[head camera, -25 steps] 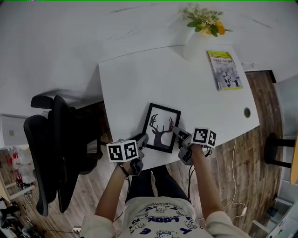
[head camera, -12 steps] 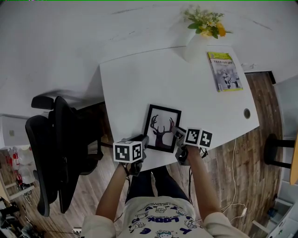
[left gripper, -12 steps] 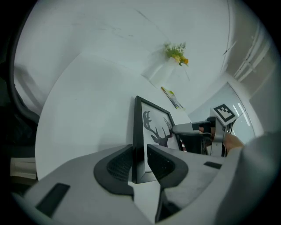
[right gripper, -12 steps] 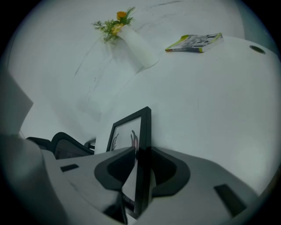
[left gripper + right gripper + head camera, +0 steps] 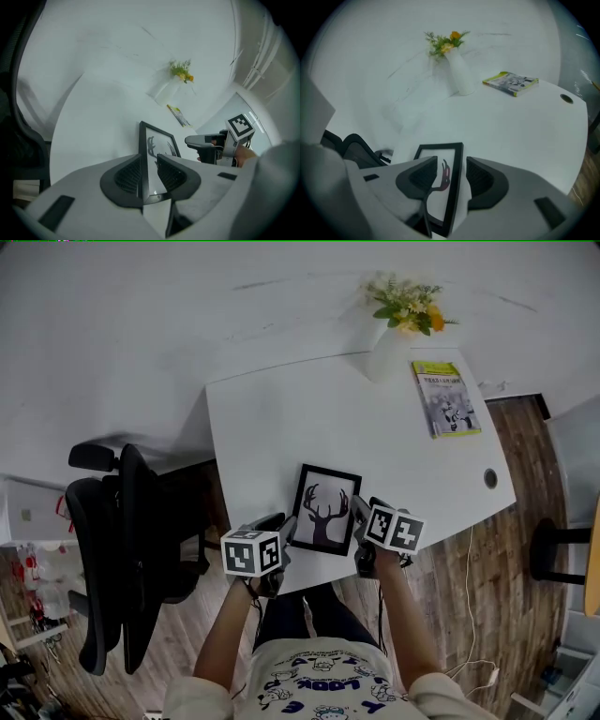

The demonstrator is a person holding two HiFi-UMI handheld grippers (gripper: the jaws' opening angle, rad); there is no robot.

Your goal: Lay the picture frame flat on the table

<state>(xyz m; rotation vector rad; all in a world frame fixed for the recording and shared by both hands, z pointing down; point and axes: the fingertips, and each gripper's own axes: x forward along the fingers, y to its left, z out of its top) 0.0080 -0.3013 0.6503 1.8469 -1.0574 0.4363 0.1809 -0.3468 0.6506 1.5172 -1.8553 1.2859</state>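
1. Frame [image 5: 324,509]: black border, deer silhouette on white. It is on the table [image 5: 281,418] near the front edge, lower centre of the head view, picture side facing up. Whether it rests fully flat cannot be told.
2. Left gripper [image 5: 284,524]: at the frame's lower left corner. In the left gripper view the corner's border stands between the two pads, which are clamped on it, one on each face.
3. Right gripper [image 5: 358,507]: at the frame's right side, level with its middle. Its jaws are opening. In the right gripper view the frame's right border runs up between them, with a gap to each pad, so the grip is let go.
4. The frame lies between the two grippers, which reach in from the lower edge of the head view.
5. Vase [image 5: 386,352]: white, with green and yellow flowers, at the table's far edge, upper right, well apart from the frame.
6. Book [image 5: 445,397]: lying flat, just right of the vase.
7. Chair [image 5: 122,549]: black, on the floor at the left, off the table.
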